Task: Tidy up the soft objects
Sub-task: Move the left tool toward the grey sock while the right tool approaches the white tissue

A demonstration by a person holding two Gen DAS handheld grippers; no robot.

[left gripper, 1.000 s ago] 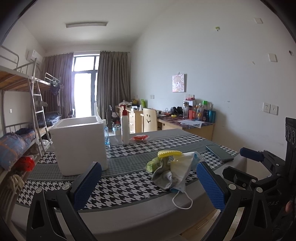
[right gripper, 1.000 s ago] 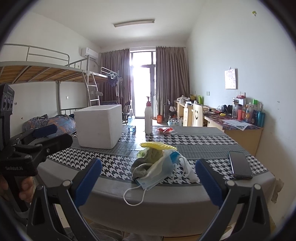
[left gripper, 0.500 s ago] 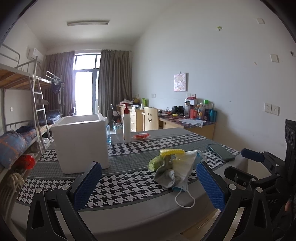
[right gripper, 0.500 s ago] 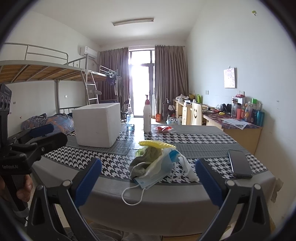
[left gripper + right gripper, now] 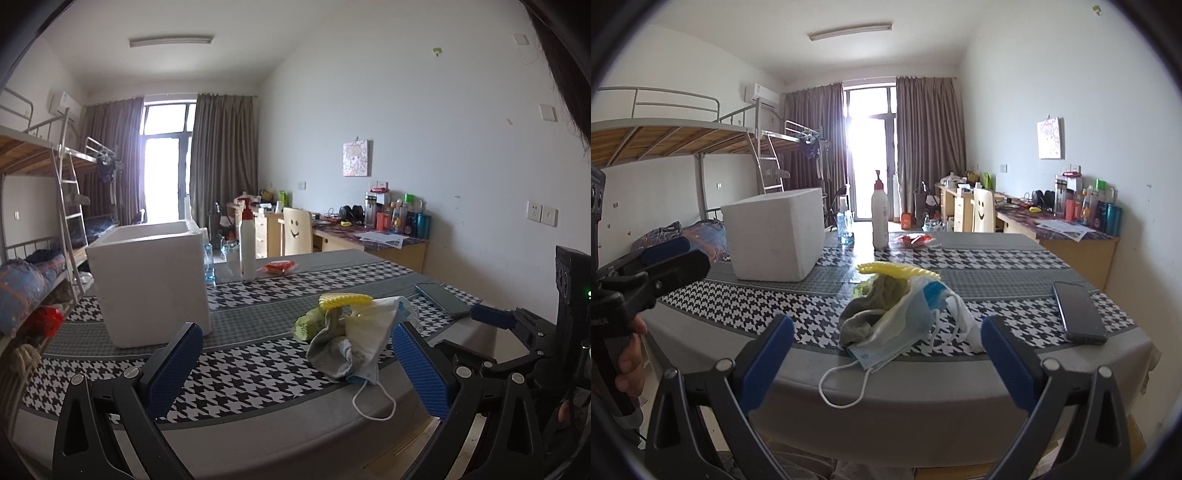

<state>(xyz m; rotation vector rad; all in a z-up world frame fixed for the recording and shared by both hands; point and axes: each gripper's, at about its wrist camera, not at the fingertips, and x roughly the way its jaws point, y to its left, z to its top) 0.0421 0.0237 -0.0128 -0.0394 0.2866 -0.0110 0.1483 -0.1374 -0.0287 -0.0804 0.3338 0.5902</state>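
Observation:
A pile of soft things lies near the table's front edge: a grey sock (image 5: 334,350) (image 5: 862,317), a blue face mask (image 5: 892,341) (image 5: 369,332) with its ear loop over the edge, a yellow sponge (image 5: 343,300) (image 5: 895,269) and a green packet (image 5: 308,325). A white foam box (image 5: 151,280) (image 5: 775,236) stands open at the left. My left gripper (image 5: 297,365) is open and empty, short of the pile. My right gripper (image 5: 886,354) is open and empty, just in front of the mask.
A dark phone (image 5: 1078,312) (image 5: 441,299) lies at the table's right. A white pump bottle (image 5: 880,218) (image 5: 247,245) and a red packet (image 5: 915,239) (image 5: 279,266) stand at the far side. The houndstooth tablecloth (image 5: 960,258) covers the table. A bunk bed stands at the left.
Both grippers have drifted slightly; the pile and box sit a little differently in view. Both stay open and empty.

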